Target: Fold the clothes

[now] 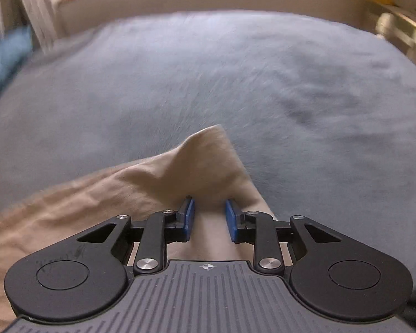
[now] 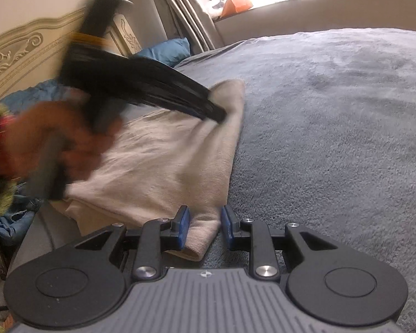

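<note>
A beige cloth [image 1: 152,183] lies folded on the grey-blue blanket [image 1: 235,83] of a bed. In the left wrist view one corner of it rises in a peak just beyond my left gripper [image 1: 209,204]. The blue pads stand apart, with cloth filling the gap between them. From the right wrist view the cloth [image 2: 166,161] stretches away towards the left gripper [image 2: 220,115], blurred at its far corner and held by a hand [image 2: 69,138]. My right gripper [image 2: 205,211] is open over the near corner, which lies flat against the left pad with blanket showing beside it.
A carved cream headboard [image 2: 19,52] and a blue pillow [image 2: 169,48] stand at the left. Beyond the bed are a curtain [image 1: 38,8], a wall and a bright window sill [image 2: 291,8]. The blanket [image 2: 332,111] spreads wide to the right of the cloth.
</note>
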`<state>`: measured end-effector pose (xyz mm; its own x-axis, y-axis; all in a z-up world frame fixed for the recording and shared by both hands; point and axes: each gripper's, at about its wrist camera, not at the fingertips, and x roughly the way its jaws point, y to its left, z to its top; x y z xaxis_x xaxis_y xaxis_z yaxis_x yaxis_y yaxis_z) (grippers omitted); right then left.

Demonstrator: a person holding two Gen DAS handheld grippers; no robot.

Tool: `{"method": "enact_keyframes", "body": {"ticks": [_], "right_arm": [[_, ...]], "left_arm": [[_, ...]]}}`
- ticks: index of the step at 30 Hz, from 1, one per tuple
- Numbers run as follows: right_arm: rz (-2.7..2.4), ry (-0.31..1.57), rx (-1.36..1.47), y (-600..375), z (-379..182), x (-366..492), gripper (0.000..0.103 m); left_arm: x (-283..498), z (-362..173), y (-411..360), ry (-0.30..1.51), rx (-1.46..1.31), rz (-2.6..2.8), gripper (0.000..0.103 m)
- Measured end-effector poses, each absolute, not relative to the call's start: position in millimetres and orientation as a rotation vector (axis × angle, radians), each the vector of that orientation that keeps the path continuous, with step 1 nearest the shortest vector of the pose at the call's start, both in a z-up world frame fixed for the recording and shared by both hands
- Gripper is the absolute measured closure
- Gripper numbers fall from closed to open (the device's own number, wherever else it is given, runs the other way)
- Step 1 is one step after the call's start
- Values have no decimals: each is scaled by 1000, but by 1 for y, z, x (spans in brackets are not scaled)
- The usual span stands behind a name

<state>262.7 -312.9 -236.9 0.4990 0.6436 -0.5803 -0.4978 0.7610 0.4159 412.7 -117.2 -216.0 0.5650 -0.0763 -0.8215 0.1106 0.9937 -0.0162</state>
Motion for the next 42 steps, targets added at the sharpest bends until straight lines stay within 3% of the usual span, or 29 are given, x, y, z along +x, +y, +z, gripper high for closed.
{"method": "enact_keyframes", "body": {"ticks": [5,13,18,22,26,36,42], "right_arm": [[690,775,227,-314,-239,259,76],[680,776,226,-313,-239,260,77],[668,780,228,-310,-239,262,77],[667,792,217,-309,-236,264,76],[664,800,224,-310,-226,268,76],[621,835,58,-279,-220,269,75],[607,811,53,-271,-188,263,75]], "left_arm": [[427,-185,-100,924,-139,-116,78],[458,-210,-106,941,-104,-45,74],[449,-164,-64,866,-174,30,75],[407,-119,-15,814,-190,108,75],[340,-105,1,880,-94,98,74],[216,-174,21,984,-115,200,74],[190,-177,40,895,-252,209,74]]}}
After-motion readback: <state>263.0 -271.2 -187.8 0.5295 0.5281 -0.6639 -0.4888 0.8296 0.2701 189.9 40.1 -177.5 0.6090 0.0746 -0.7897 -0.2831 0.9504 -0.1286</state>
